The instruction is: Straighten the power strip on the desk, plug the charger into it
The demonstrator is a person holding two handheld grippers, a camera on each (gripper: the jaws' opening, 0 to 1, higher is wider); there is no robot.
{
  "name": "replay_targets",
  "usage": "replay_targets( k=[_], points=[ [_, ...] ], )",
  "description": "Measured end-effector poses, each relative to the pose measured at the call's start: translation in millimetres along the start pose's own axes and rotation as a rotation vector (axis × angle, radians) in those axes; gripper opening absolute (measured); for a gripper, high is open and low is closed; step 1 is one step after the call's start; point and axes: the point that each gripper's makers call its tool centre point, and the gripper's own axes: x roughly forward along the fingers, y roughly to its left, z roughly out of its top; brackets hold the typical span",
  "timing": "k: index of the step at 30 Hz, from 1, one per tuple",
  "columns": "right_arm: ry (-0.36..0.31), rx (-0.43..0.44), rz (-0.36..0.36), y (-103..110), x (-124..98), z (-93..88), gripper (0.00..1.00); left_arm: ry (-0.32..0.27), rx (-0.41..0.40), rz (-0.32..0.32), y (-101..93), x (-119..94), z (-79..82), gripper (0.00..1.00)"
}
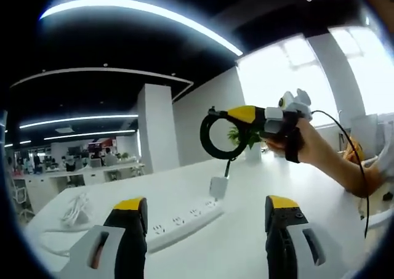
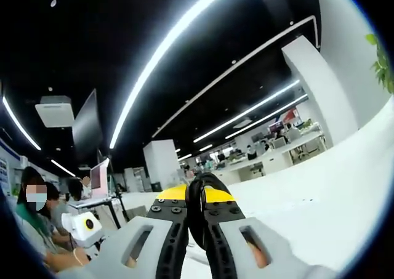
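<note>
A white power strip (image 1: 178, 222) lies at a slant on the white desk (image 1: 246, 242), between my left gripper's (image 1: 206, 204) open yellow-tipped jaws. Above it, my right gripper (image 1: 231, 114), held by a hand (image 1: 311, 145), is shut on a coiled loop of black cable (image 1: 212, 145). The white charger (image 1: 218, 187) dangles from that loop just over the strip's far end. In the right gripper view, the right gripper (image 2: 197, 200) pinches the black cable (image 2: 196, 214) between its shut jaws, raised above the desk (image 2: 332, 205).
A bundle of white cable (image 1: 74, 209) lies on the desk at the left. A potted plant (image 1: 245, 138) stands at the far edge behind the right gripper. People sit at the left of the right gripper view, near a laptop on a stand (image 2: 98, 181).
</note>
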Motion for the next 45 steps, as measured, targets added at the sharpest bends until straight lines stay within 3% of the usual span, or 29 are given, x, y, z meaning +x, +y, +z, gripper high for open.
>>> replay_targets(
  k=[7, 25, 45],
  points=[
    [-0.008, 0.005, 0.003, 4, -2, 1.1, 0.05, -0.006, -0.015, -0.005, 3.1, 13, 0.9, 0.80],
    [-0.021, 0.010, 0.017, 16, -4, 2.7, 0.05, 0.004, 0.045, -0.042, -3.9, 55, -6.4, 0.80],
    [-0.001, 0.005, 0.025, 22, 0, -1.9, 0.05, 0.005, 0.069, -0.084, -12.7, 82, -9.2, 0.80]
  ],
)
